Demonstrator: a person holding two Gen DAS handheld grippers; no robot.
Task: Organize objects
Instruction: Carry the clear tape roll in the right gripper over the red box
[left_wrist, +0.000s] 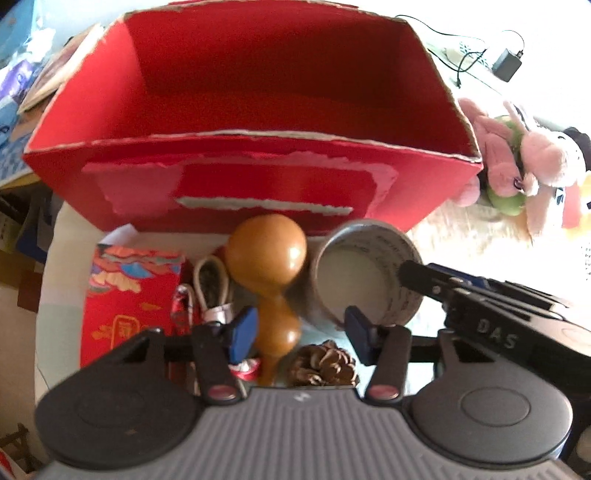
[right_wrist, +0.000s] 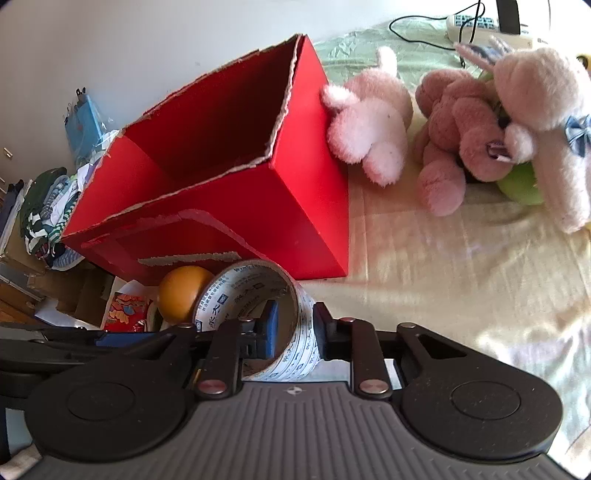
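Observation:
An open red cardboard box (left_wrist: 251, 170) stands on the bed, also in the right wrist view (right_wrist: 295, 206). In front of it stands a brown wooden gourd (left_wrist: 269, 266). My left gripper (left_wrist: 301, 334) is open, its blue pads on either side of the gourd's lower bulb without clearly touching. A roll of printed tape (left_wrist: 369, 273) lies to the gourd's right. My right gripper (right_wrist: 291, 334) is shut on the tape roll's wall (right_wrist: 299, 343), one finger inside the ring. The gourd (right_wrist: 181, 291) shows behind it.
A red patterned packet (left_wrist: 129, 295), a looped cord (left_wrist: 212, 288) and a pine cone (left_wrist: 325, 363) lie by the gourd. Pink plush toys (right_wrist: 461, 125) and a green ball (right_wrist: 521, 184) lie right of the box. A charger (left_wrist: 508, 64) and cable lie farther back.

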